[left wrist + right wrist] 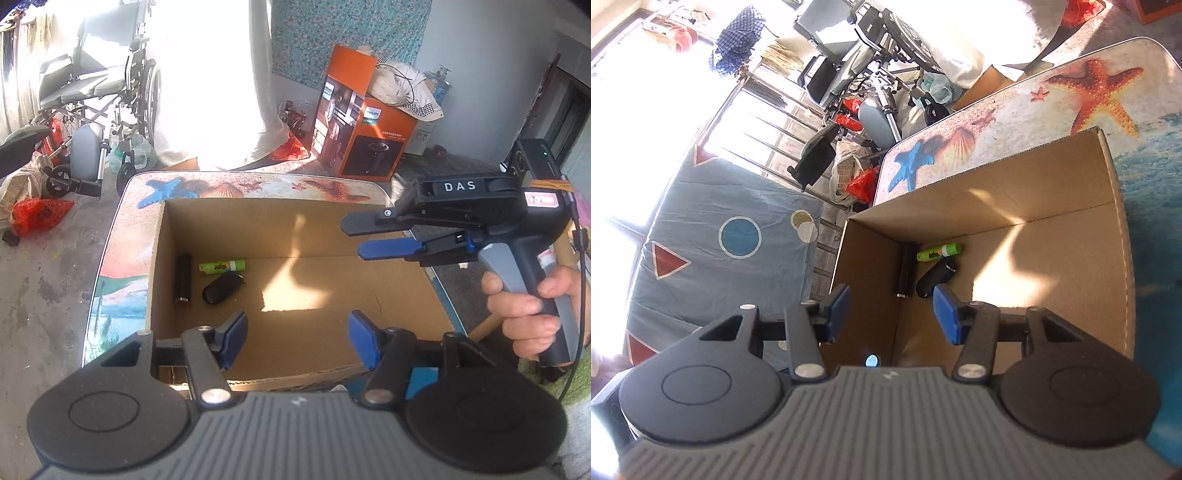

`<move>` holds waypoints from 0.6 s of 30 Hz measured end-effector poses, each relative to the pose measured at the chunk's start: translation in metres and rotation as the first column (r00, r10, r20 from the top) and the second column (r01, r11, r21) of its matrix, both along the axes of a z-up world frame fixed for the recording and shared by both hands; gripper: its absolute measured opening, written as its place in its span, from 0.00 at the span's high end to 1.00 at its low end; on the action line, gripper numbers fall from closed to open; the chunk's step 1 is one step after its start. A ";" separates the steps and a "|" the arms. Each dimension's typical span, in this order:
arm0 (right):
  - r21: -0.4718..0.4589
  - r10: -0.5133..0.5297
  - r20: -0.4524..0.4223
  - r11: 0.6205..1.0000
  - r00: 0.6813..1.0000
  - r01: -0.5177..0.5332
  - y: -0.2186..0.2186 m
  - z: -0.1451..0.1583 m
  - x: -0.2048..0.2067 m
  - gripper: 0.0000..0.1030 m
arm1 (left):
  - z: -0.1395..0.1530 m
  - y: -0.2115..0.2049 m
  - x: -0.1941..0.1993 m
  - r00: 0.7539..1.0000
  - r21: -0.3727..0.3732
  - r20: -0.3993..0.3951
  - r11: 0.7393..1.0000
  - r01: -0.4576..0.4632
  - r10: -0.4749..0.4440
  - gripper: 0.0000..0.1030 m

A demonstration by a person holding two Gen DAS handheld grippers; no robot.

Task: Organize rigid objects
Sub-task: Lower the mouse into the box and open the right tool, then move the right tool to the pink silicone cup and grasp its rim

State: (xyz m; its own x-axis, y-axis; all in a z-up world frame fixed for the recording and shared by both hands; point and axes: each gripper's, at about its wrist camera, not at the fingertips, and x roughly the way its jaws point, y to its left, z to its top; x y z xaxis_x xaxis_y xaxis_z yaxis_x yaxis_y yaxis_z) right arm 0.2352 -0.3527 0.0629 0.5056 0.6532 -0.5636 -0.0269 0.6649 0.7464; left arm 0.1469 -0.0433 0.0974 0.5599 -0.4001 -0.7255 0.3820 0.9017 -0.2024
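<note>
bench (122, 236): sea-print top with starfish and shells, carries the box, pretty much filled by it.
box (295, 221): open cardboard, sits on the bench, sun patch on its floor. All the small stuff is bunched in its far left corner.
right gripper (354, 236): seen side-on from the left wrist view, held in a hand (532, 306) over the box's right edge. Jaws released, about half open, one black finger over one blue one, nothing between them. From its own camera (890, 310) same story, blue pads apart, only box wall and floor showing in the gap.
left gripper (295, 336): hangs above the near side of the box, jaws released and roughly half open, empty, touching nothing.
black tube (183, 282): lies flat along the left wall inside the box.
black case (221, 288): oval thing, just beside the tube, tilted, its top end close to the green stick, can't tell if they touch.
green stick (221, 266): lies near the back wall, right next to the tube's far end.
</note>
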 end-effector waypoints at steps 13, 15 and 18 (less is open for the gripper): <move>-0.153 -0.015 0.110 0.988 0.994 0.032 0.018 -0.033 -0.189 0.52 | -0.062 0.009 -0.103 0.993 0.059 0.011 0.991 0.120 -0.121 0.34; -0.195 -0.011 0.107 0.980 0.994 0.031 0.031 -0.045 -0.205 0.52 | -0.079 0.003 -0.111 0.989 0.080 -0.007 0.986 0.147 -0.147 0.34; -0.305 0.004 0.107 0.952 0.994 0.029 0.053 -0.062 -0.216 0.53 | -0.100 -0.009 -0.121 0.983 0.132 -0.010 0.974 0.186 -0.186 0.34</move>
State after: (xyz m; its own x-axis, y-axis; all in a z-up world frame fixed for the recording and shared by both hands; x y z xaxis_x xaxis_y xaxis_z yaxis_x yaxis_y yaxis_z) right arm 0.0193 -0.2995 0.0005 0.5800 0.4510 -0.6783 -0.0842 0.8615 0.5008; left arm 0.0256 -0.0519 -0.0030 0.4865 -0.3978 -0.7779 0.5456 0.8337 -0.0851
